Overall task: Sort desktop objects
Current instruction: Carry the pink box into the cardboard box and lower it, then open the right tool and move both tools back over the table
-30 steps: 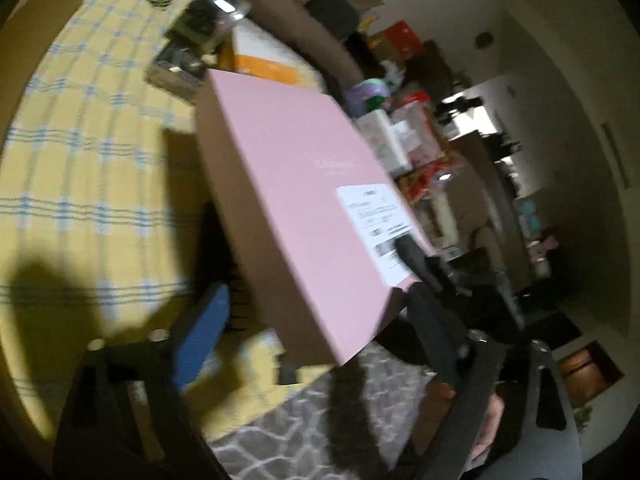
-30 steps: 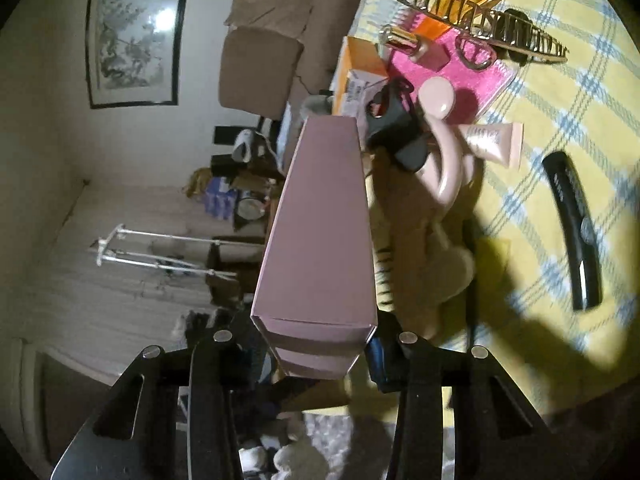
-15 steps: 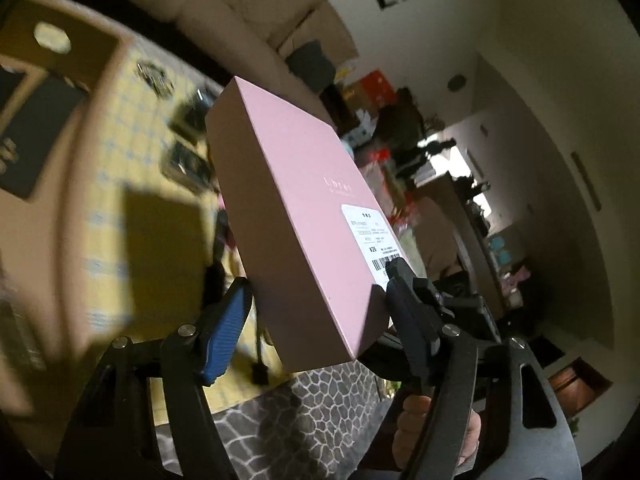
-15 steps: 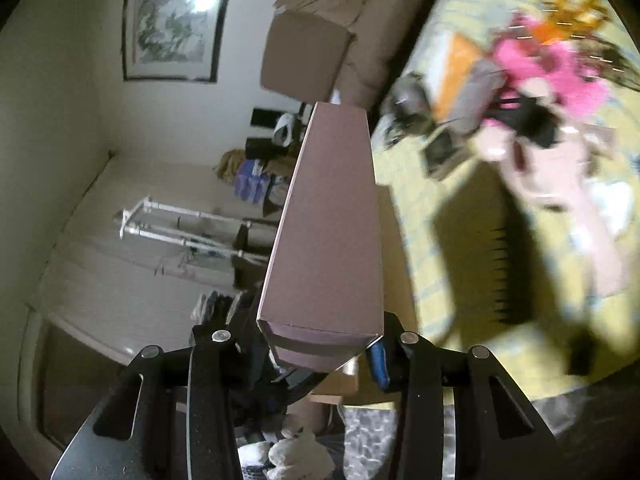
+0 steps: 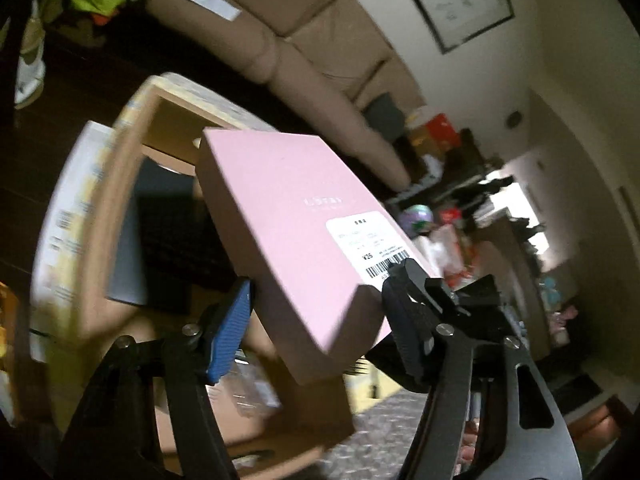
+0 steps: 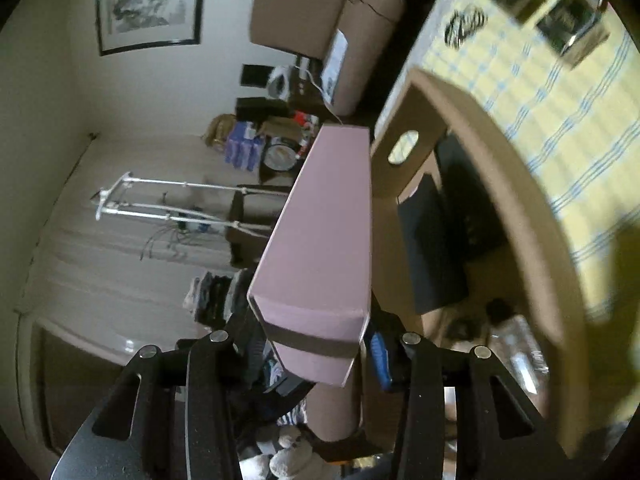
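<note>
A flat pink box (image 5: 288,216) with a white barcode label hangs in the air beside an open cardboard box (image 5: 120,184). My right gripper (image 6: 312,332) is shut on the pink box's (image 6: 324,232) narrow end, pads pressed on both broad faces. My left gripper (image 5: 322,280) straddles a near corner of it. Its jaws are closing, with the blue pad (image 5: 232,328) just short of the box's side. The cardboard box (image 6: 520,184) has a hand hole and holds a dark flat item (image 6: 440,232).
A yellow checked cloth (image 6: 560,100) covers the table, with small dark packs (image 6: 572,28) and a cluster of rings (image 6: 464,28) at its far end. A beige sofa (image 5: 312,60) stands behind. Clear wrapped items (image 5: 248,388) lie in the cardboard box.
Both grippers have carried the pink box up and away from the cluttered cloth to the open cardboard box. The left jaws have narrowed around the pink box.
</note>
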`<state>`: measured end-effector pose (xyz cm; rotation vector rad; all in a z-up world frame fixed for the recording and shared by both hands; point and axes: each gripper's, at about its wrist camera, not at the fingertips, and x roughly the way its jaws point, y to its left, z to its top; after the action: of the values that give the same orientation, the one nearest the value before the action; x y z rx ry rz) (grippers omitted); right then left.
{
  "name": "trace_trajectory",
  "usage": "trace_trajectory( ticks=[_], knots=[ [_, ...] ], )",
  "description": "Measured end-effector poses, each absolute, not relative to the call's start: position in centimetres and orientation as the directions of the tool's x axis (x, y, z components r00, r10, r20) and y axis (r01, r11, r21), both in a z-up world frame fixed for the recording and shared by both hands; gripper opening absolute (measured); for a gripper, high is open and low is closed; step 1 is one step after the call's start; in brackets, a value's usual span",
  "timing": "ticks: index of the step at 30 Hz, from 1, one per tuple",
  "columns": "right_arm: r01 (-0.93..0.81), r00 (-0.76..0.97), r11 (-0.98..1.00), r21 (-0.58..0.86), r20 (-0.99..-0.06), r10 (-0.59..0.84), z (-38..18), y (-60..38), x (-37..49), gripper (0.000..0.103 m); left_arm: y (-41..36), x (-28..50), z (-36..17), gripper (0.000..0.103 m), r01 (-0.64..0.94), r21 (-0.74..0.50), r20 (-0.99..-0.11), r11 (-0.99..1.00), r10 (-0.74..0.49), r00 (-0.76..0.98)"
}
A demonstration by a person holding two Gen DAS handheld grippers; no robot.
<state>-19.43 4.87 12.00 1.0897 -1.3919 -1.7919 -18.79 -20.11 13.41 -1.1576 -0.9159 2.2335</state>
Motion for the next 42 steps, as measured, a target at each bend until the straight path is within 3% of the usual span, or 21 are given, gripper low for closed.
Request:
trace_trajectory(
  ticks=[16, 19, 24, 28, 30, 31, 32, 38, 42],
  knots=[
    [-0.162, -0.536, -0.288, 0.944, -0.329, -0.778, 6.0, -0.7, -22.3, 0.047, -24.6, -23.5, 8.6, 0.060, -0.011, -0.687, -0.616, -0.727, 0.590, -0.522],
    [-0.193, -0.533, -0.318, 0.928, -0.371, -0.760, 5.1, -0.9, -22.8, 0.049, -25.1, -22.9, 8.5, 0.060, 0.003, -0.666, -0.633, -0.746, 0.564, -0.531],
    [-0.195, -0.476, -0.506, 0.840, -0.532, -0.700, 5.3, -1.9, -24.0, 0.054, -25.1, -21.8, 8.9, 0.060, -0.011, -0.643, -0.644, -0.766, 0.549, -0.533],
    [-0.136, -0.281, -0.676, 0.724, -0.683, -0.675, 5.5, -4.7, -25.2, 0.066, -24.5, -20.7, 9.9, 0.059, -0.025, -0.575, -0.683, -0.818, 0.496, -0.536],
    [-0.100, -0.238, -0.731, 0.675, -0.730, -0.641, 6.6, -5.0, -25.0, 0.078, -24.5, -20.1, 10.7, 0.060, -0.043, -0.565, -0.677, -0.824, 0.493, -0.546],
    [-0.077, -0.230, -0.755, 0.652, -0.748, -0.623, 7.2, -4.9, -24.8, 0.089, -24.6, -19.8, 11.0, 0.060, -0.039, -0.559, -0.679, -0.829, 0.483, -0.553],
    [-0.054, -0.226, -0.779, 0.625, -0.767, -0.600, 8.1, -4.6, -24.4, 0.092, -24.6, -19.5, 11.3, 0.061, -0.039, -0.554, -0.680, -0.832, 0.479, -0.555],
    [0.031, -0.247, -0.823, 0.567, -0.794, -0.556, 12.8, -2.1, -23.0, 0.093, -23.7, -18.1, 13.0, 0.068, -0.063, -0.539, -0.678, -0.840, 0.477, -0.559],
    [0.099, -0.308, -0.845, 0.526, -0.791, -0.529, 16.4, -0.1, -21.1, 0.093, -22.1, -16.9, 14.3, 0.081, -0.098, -0.497, -0.690, -0.862, 0.461, -0.558]
  ],
)
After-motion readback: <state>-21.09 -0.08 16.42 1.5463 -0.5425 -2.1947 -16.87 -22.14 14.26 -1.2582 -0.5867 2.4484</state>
